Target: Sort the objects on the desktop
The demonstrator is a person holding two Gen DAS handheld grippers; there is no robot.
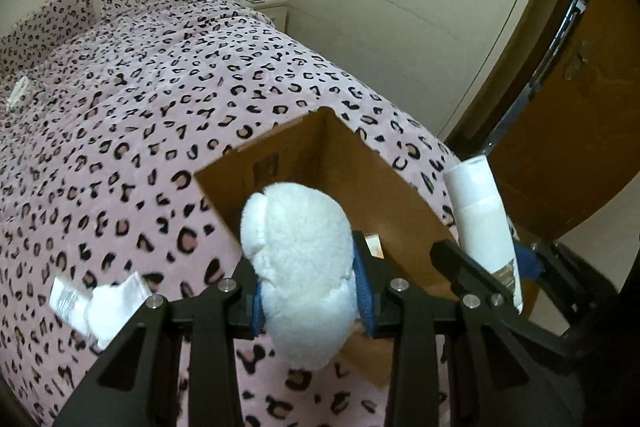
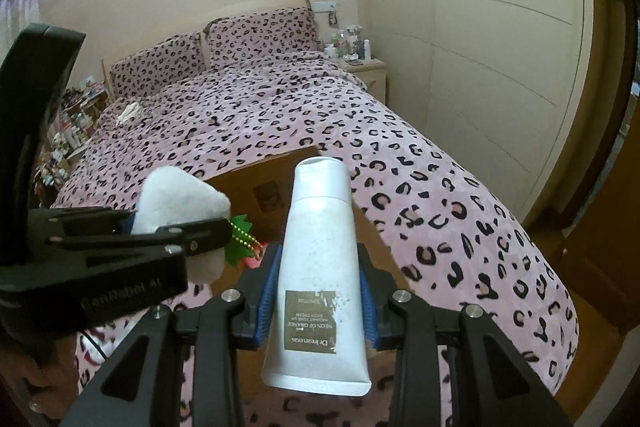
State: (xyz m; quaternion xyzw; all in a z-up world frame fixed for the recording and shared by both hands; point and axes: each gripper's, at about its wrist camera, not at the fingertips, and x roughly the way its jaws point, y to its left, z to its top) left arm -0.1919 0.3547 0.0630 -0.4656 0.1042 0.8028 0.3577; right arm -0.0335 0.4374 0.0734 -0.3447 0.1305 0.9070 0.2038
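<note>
A pink bedspread (image 1: 168, 99) patterned with black leopard spots is seen, with a brown cardboard box (image 1: 332, 163), a white plush toy (image 1: 300, 251) and a white tube (image 2: 320, 267).

Your left wrist view looks steeply down along its tongs (image 1: 312, 291), close over the cardboard box (image 1: 320, 163) on the bed (image 1: 140, 107). Your right wrist view sits just to its right, tilted less, facing the headboard. Both share the box, the bed, the nightstand (image 2: 368, 71) and each other's tongs.
</note>
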